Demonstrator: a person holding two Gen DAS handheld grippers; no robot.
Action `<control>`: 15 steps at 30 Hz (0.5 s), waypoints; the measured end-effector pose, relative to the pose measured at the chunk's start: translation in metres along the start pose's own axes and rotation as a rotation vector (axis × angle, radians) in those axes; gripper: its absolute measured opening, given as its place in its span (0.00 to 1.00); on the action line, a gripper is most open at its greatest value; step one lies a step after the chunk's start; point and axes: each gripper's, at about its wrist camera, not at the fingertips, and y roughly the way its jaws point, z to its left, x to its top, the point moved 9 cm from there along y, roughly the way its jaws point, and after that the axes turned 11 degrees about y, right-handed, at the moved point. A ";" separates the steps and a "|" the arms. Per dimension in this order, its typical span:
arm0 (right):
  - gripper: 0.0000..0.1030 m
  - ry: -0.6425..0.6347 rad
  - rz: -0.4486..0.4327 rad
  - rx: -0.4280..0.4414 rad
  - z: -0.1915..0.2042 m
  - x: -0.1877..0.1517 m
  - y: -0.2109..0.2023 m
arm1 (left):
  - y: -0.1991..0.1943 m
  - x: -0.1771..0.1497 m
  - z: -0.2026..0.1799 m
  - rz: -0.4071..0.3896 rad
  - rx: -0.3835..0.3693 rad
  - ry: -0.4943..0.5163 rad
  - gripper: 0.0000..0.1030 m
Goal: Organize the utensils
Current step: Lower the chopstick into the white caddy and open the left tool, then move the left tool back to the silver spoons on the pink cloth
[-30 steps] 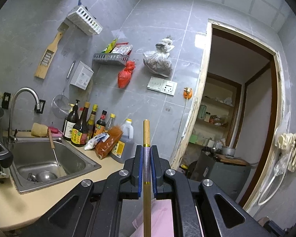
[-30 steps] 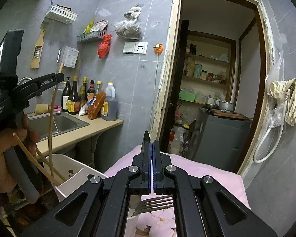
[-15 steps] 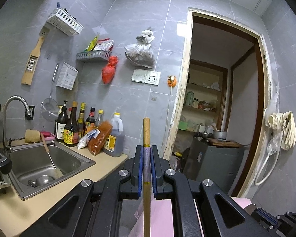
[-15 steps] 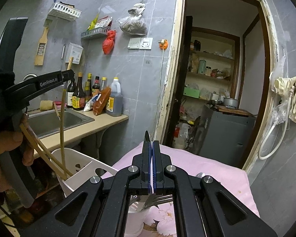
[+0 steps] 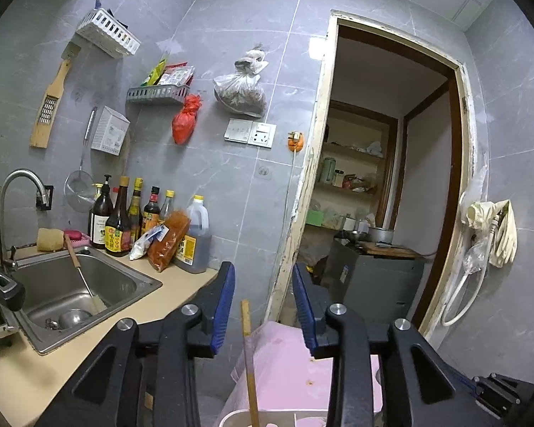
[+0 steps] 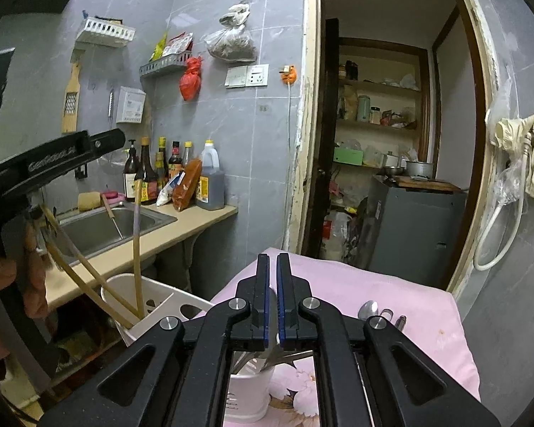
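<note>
Opening now, your left claw (image 5: 263, 306) has released the chopstick (image 5: 248, 363) into the white holder (image 6: 153, 302); right claw (image 6: 272, 295) parts slightly, nothing pinched.

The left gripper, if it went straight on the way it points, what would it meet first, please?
Probably the peeling door frame, straight beyond the opening left gripper. The released chopstick stands below, between them; depth is unclear.

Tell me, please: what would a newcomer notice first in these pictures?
A long bamboo chopstick stands free between the opening blue-padded jaws of the left gripper, dropping into a white plastic utensil holder on the pink cloth. Behind, dark sauce bottles line the counter beside a steel sink.
</note>
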 end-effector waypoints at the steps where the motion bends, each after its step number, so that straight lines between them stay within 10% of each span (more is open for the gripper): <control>1: 0.18 0.012 -0.007 0.001 -0.002 0.004 -0.003 | -0.001 0.001 -0.001 0.002 -0.004 0.002 0.39; 15: 0.86 0.108 -0.130 -0.150 -0.082 0.065 -0.065 | -0.027 0.031 -0.056 0.056 -0.053 0.087 0.99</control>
